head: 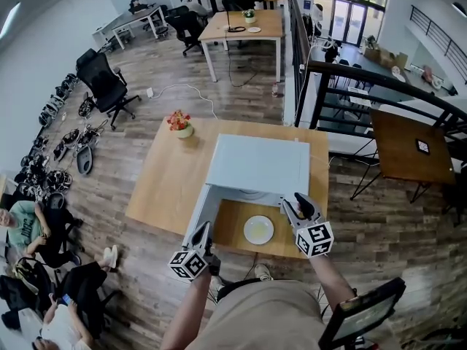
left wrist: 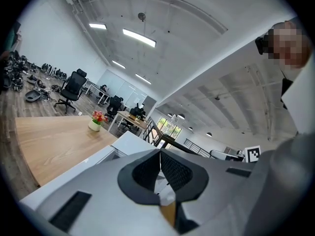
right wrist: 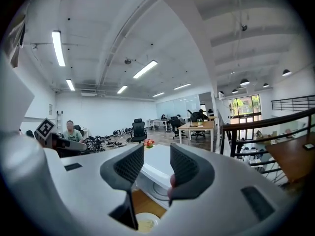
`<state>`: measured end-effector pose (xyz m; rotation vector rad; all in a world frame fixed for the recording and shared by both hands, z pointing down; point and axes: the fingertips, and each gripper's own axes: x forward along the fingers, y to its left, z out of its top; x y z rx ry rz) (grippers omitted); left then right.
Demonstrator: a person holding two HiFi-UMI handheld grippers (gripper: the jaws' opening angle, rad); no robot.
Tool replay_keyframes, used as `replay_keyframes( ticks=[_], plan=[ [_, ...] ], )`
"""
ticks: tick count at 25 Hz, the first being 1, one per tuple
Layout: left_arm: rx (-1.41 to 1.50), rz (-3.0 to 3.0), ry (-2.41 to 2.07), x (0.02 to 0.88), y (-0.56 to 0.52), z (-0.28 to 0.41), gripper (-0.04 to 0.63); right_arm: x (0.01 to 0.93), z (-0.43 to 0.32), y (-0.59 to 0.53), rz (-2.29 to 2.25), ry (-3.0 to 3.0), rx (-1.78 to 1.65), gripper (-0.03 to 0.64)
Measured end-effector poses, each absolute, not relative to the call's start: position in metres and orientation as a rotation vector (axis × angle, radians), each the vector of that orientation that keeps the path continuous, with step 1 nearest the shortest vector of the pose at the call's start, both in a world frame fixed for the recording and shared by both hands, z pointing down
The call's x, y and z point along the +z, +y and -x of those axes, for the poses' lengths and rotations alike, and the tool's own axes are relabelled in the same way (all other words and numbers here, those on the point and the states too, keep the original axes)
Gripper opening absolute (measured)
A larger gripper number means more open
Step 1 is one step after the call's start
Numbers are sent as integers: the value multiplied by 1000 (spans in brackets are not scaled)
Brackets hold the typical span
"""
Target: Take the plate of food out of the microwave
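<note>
Wooden table (head: 157, 192) is carrying a white microwave (head: 255, 162), and its door (head: 198, 214) is standing open on the left side. The plate of food (head: 258, 230) is lying on the table just in front of the microwave, between the two grippers. The left gripper (head: 202, 233) is resting beside the door with its fingers together. The right gripper (head: 295, 204) is hovering near the microwave's right front corner with its fingers apart, gripping nothing.

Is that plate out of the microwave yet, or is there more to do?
Mostly done, it seems: the plate sits on the table in front of the microwave, whose door stands open. In hand: nothing; the right gripper is open beside the plate, the left gripper shut by the door. Left, probably: closing the door.
</note>
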<state>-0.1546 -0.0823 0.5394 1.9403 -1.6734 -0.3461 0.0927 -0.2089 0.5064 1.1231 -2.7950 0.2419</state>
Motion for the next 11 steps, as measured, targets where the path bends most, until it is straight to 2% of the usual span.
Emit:
replay_keyframes(
  ticks=[11],
  plan=[
    [-332,-1941,-1673,544,-83,161,2,513,-84,-214,-1139,-2798,244,175]
  ],
)
